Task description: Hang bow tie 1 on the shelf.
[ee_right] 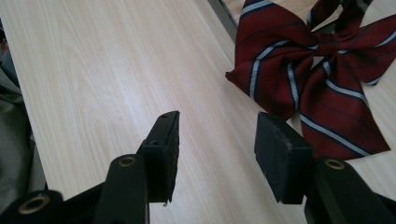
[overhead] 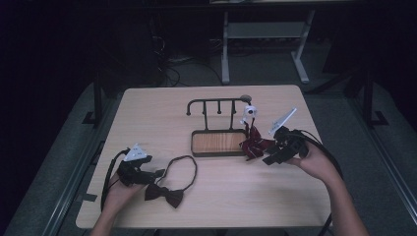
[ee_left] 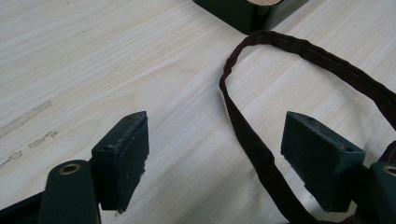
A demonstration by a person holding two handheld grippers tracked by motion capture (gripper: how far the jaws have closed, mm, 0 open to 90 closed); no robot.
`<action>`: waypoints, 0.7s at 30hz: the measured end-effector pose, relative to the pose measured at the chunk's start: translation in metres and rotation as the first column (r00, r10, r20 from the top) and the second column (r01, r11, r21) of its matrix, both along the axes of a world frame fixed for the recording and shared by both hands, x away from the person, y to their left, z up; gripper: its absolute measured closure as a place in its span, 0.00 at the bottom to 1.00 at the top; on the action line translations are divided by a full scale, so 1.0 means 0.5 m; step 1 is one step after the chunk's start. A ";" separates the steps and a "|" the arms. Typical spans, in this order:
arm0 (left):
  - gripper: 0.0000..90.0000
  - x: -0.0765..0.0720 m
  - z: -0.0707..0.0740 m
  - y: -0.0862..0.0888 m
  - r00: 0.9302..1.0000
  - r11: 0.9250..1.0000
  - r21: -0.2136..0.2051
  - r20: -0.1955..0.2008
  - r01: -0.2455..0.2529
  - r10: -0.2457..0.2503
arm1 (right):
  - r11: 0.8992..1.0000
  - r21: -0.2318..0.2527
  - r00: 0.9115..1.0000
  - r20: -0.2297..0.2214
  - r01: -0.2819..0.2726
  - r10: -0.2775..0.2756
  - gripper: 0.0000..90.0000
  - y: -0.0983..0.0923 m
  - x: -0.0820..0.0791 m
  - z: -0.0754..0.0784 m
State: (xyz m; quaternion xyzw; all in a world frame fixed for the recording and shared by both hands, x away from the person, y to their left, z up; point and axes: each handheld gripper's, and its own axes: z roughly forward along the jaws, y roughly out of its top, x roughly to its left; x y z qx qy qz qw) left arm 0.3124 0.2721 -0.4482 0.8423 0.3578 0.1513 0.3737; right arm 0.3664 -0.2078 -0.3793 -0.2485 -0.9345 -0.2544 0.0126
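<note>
Left hand-held gripper (ee_left: 215,154), jaws spread, straddles the bow tie strap (ee_left: 252,149) at lower frame; close squarely on it.

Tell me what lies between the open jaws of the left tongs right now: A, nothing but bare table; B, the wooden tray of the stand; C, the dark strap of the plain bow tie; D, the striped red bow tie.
C: in the left gripper view, the dark strap of the plain bow tie runs across the table between the open jaws of the left tongs.
</note>
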 end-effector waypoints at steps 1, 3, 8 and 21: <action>0.26 0.000 0.000 0.000 1.000 1.000 0.004 0.003 0.003 -0.003 | 1.000 0.003 1.000 0.001 0.000 0.000 0.55 0.001 -0.002 -0.003; 0.26 -0.001 0.000 -0.002 1.000 1.000 0.002 0.001 0.000 0.000 | 1.000 -0.001 1.000 -0.002 -0.002 0.002 0.54 0.003 -0.007 -0.007; 0.26 -0.001 0.001 -0.002 1.000 1.000 0.015 0.003 0.012 -0.012 | 1.000 0.009 1.000 0.002 -0.010 0.010 0.55 0.008 -0.018 -0.017; 0.28 -0.003 0.009 -0.011 1.000 0.999 0.044 0.002 0.029 -0.029 | 1.000 -0.001 1.000 0.015 -0.013 0.013 0.51 0.016 -0.051 -0.044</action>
